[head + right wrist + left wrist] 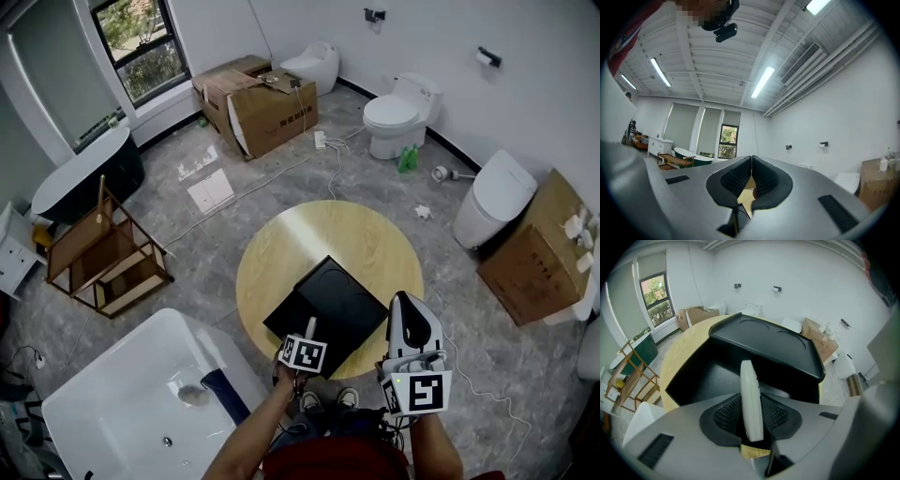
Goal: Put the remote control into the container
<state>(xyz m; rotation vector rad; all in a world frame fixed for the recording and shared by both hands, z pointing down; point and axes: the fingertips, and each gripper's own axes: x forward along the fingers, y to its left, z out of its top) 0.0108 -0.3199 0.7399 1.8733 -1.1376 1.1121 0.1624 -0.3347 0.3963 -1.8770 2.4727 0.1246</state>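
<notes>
The round table (272, 248) carries the black container (330, 298), lid raised, its dark inside bare as far as shows. Over its opening the left gripper (306, 339) clamps the white remote (751, 394) on edge. The right gripper (751, 173) has its jaws pressed together, empty.

Down at the near edge, the grey, black-padded left gripper (307, 334) (752, 414) is tipped steeply downward. Its jaws are partly apart and clamped on a slim white plastic remote control (751, 390), a ribbed pad pressing on each side, and the remote pokes out past the tips. The bare left forearm (251, 439) reaches up to it from below. Beside it, the white-and-black right gripper (404, 302) (751, 165) is held level, pointing away from the body. Its jaws are closed tip to tip with nothing between them. The bare right forearm (437, 448) runs straight in behind its marker cube (426, 393).
</notes>
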